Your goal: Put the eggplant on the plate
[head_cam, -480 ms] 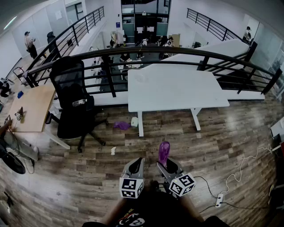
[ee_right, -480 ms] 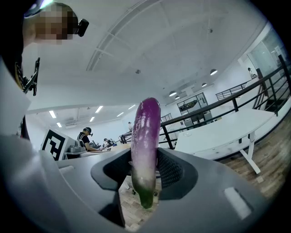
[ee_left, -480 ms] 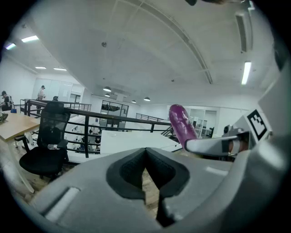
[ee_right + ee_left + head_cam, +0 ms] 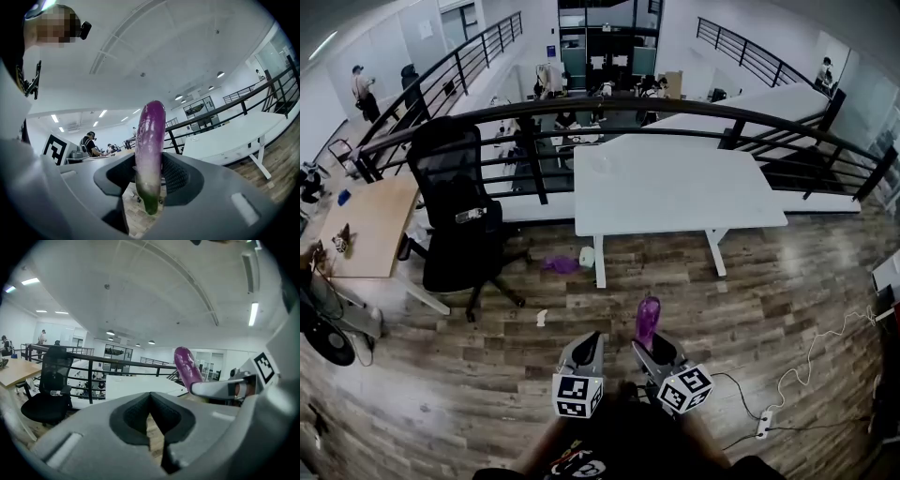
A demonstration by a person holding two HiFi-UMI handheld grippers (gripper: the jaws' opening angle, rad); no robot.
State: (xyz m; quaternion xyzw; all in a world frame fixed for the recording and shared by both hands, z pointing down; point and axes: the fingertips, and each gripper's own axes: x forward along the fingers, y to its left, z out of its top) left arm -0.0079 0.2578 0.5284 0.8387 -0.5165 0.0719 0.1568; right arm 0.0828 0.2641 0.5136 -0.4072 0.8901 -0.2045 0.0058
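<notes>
The right tongs [image 4: 649, 352] pinch the eggplant [image 4: 648, 319] near its green stem end, so the purple body stands nearly upright above the jaws. It is held in the air over the wooden floor [image 4: 787, 300], well short of the white table [image 4: 675, 187]. Just beside them, the left tongs [image 4: 589, 345] are pressed together with nothing between them, and a black office chair [image 4: 455, 220] stands farther left by the railing [image 4: 628, 111].

head view steeply downward, both gripper views toward white table [image 4: 675, 187]
</notes>
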